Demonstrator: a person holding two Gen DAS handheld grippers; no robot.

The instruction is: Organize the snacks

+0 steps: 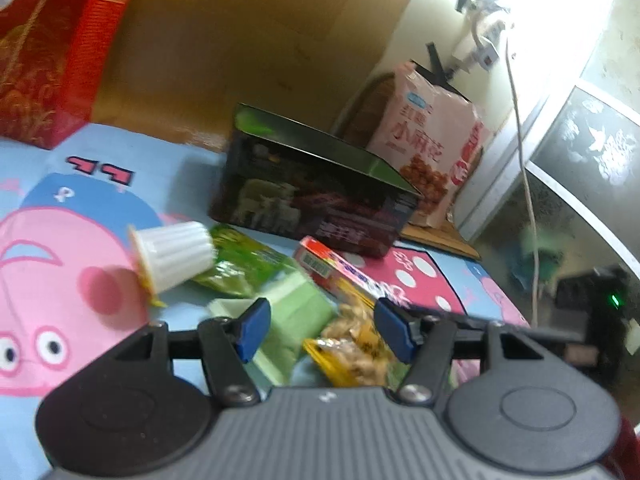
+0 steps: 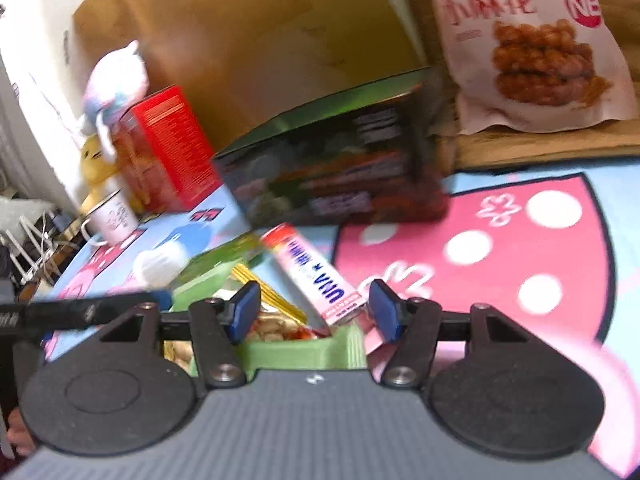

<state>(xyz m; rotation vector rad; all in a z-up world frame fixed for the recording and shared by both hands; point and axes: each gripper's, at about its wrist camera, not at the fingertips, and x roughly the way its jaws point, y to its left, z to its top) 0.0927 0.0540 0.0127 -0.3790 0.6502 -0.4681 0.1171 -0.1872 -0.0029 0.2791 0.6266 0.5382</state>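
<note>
pink snack box [image 2: 316, 276]: lies just ahead of right gripper [image 2: 314, 310], long axis slanting away leftward
right jaws: released, empty
left gripper [image 1: 320, 330]: released, over peanut packet [image 1: 356, 344]

Tin [image 2: 336, 176] behind small box [image 2: 316, 276]; jelly cup [image 1: 172, 254] left; snack bag [image 2: 532, 44] behind right.

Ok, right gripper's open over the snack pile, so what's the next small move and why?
Probably ease the right gripper forward and close on the pink stick box. Its near end already lies between the open fingers, resting on the edge of the green tray, and it looks like the easiest loose snack to take. The left gripper is open and holds nothing.
</note>
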